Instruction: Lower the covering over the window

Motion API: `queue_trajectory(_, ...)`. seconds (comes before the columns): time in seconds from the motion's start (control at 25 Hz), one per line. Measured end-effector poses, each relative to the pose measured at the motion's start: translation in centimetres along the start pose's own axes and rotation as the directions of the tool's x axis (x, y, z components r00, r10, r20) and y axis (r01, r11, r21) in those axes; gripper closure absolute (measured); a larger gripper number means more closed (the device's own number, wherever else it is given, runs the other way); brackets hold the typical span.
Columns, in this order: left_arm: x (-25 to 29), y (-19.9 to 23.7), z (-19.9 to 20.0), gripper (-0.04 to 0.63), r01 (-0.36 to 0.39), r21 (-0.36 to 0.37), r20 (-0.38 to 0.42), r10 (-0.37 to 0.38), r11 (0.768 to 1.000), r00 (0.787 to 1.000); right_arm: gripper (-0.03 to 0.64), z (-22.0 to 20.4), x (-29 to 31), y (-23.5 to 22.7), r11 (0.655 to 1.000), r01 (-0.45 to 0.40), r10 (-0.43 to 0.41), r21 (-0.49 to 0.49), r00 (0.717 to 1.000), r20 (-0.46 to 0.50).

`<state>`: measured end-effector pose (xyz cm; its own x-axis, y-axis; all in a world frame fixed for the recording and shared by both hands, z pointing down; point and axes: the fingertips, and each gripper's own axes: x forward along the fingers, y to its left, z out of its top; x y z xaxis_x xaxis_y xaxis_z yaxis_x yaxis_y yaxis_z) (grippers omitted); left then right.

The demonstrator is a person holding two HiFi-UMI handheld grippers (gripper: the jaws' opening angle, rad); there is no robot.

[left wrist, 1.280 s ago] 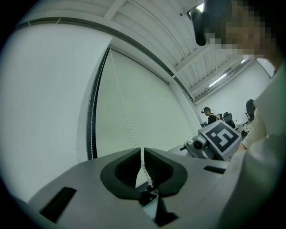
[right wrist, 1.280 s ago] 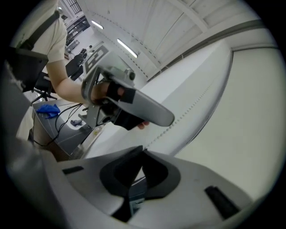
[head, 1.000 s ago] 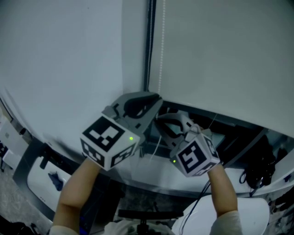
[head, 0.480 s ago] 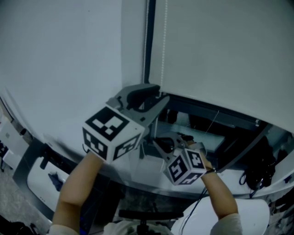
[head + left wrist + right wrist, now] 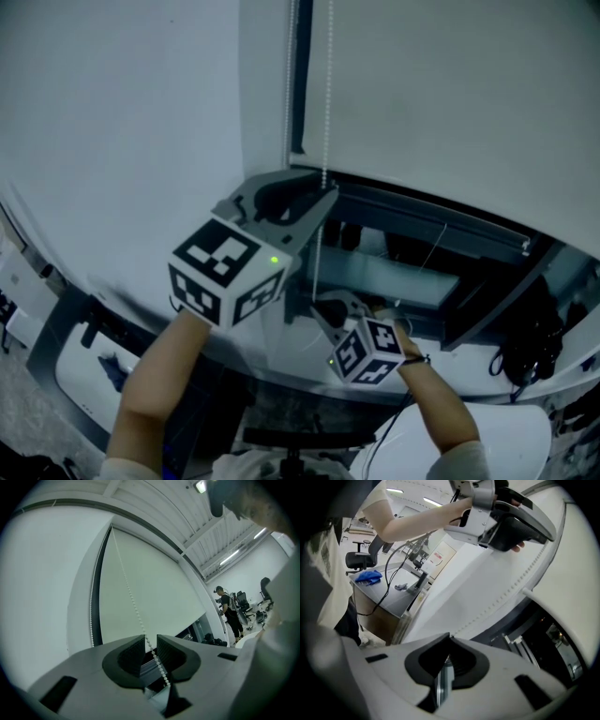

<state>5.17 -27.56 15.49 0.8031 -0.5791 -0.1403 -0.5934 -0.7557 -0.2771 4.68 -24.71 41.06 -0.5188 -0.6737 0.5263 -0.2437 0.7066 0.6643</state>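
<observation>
A white roller blind (image 5: 450, 103) covers most of the window, and dark glass shows under its bottom bar (image 5: 422, 211). The bead chain (image 5: 328, 84) hangs beside the dark frame. My left gripper (image 5: 323, 187) is up at the blind's lower corner. Its jaws have just opened, and in the left gripper view the bead chain (image 5: 131, 602) runs through the left gripper (image 5: 150, 637) without the pads touching it. My right gripper (image 5: 323, 305) is lower, by the sill. In the right gripper view the right gripper (image 5: 449, 637) is shut on the bead chain (image 5: 506, 592), which stretches up towards the left gripper.
A plain white wall (image 5: 122, 141) lies left of the dark window frame (image 5: 302, 75). Black cables or headphones (image 5: 525, 347) lie at the right of the sill. A person (image 5: 229, 611) stands far back among office chairs. A desk holds a blue cloth (image 5: 368, 576).
The right gripper has sunk well below the left one, still shut on the chain. The left gripper, shut before, has opened and stayed in place by the blind's corner.
</observation>
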Motion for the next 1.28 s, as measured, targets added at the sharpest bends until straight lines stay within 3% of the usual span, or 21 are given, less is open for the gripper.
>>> queue_trajectory(0.12, 0.1, 0.2, -0.1, 0.536, -0.012, 0.005, 0.000, 0.012, 1.000, 1.000, 0.612, 0.3, 0.1, 0.2, 1.000, -0.004, 0.004, -0.002, 1.000, 0.009)
queue_trajectory(0.44, 0.3, 0.9, -0.5, 0.543, -0.001, -0.053, -0.023, 0.000, 0.999, 1.000, 0.612, 0.8, 0.1, 0.3, 1.000, -0.015, 0.015, -0.005, 1.000, 0.018)
queue_trajectory(0.72, 0.6, 0.3, -1.0, 0.543, 0.063, -0.091, -0.058, -0.068, 0.994, 0.996, 0.612, 1.2, 0.3, 0.5, 1.000, -0.016, 0.017, -0.014, 1.000, 0.020)
queue_trajectory(0.96, 0.1, 0.8, -1.0, 0.559, 0.044, -0.122, -0.042, -0.049, 0.992, 0.998, 0.612, 0.6, 0.3, -0.3, 1.000, 0.002, -0.002, 0.022, 1.000, 0.027)
queue_trajectory(1.08, -0.1, 1.0, -0.9, 0.561, 0.016, -0.100, -0.042, -0.020, 0.995, 0.999, 0.607, 0.1, 0.1, -1.0, 0.998, 0.006, -0.009, 0.060, 0.999, 0.047)
queue_trajectory(1.28, -0.1, 0.6, -0.8, 0.561, -0.014, -0.004, -0.054, 0.014, 1.000, 0.998, 0.601, 0.4, -1.1, -1.6, 0.988, -0.040, 0.022, 0.152, 0.993, 0.113)
